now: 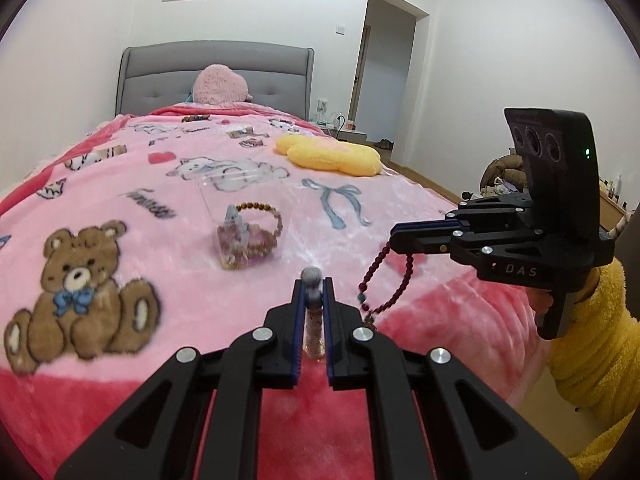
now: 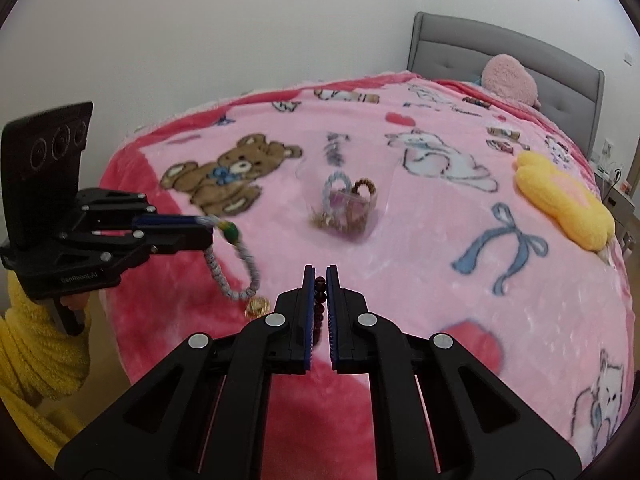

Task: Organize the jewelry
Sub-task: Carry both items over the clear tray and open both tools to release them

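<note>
Now both grippers (image 1: 400,240) (image 2: 320,280) hold bracelets aloft.

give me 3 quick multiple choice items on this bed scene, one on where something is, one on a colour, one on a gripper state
1. Where does the clear box of jewelry sit?
A. on the pink blanket
B. on the floor
C. on the yellow pillow

2. What colour are the beads hanging from the right gripper?
A. bright green
B. dark red
C. white

3. What is the state of the left gripper?
A. wide open and empty
B. lying on the bed
C. shut on a pale bead bracelet

Answers: 1 A, the box rests mid-blanket, apart from the pillow. 2 B, the dark red bead strand dangles from its fingers. 3 C, the bracelet hangs from its closed fingers.
</note>
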The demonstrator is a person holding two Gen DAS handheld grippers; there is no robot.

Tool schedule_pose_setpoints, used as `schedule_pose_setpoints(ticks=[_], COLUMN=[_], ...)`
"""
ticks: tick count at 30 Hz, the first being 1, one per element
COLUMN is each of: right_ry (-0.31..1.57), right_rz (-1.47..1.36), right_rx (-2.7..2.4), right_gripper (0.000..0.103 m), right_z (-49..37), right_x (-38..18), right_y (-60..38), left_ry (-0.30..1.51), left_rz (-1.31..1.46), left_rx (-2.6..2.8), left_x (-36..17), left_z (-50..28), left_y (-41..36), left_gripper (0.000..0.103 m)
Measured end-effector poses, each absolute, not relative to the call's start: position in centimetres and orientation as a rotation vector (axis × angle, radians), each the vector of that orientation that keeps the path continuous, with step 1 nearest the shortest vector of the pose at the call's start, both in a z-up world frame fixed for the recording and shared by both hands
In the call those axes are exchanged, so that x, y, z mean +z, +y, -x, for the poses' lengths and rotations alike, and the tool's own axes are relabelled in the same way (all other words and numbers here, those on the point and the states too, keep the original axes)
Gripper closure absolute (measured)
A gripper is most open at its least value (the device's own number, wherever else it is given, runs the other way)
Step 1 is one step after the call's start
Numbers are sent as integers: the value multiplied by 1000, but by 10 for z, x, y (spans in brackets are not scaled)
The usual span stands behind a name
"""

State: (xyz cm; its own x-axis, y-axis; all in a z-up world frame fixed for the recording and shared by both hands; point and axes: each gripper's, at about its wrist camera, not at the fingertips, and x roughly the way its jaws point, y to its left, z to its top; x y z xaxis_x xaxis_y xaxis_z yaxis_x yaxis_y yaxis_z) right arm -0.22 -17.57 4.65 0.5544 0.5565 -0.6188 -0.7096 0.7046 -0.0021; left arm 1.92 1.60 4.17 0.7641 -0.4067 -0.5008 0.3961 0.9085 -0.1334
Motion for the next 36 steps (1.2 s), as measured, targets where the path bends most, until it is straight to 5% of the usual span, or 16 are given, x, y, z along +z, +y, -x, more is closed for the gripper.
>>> schedule_pose_setpoints(ticks=[36], right_ry=[514], right_rz=[137], right_rx=[655], right_gripper=[97], right_z=[-79], right_x=[111], right_y=[-153], left_ry=[482], left_rz=[44], left_rx=[-346], left_x=[113], left_z=[-109], left_y=[17], left_gripper=[95])
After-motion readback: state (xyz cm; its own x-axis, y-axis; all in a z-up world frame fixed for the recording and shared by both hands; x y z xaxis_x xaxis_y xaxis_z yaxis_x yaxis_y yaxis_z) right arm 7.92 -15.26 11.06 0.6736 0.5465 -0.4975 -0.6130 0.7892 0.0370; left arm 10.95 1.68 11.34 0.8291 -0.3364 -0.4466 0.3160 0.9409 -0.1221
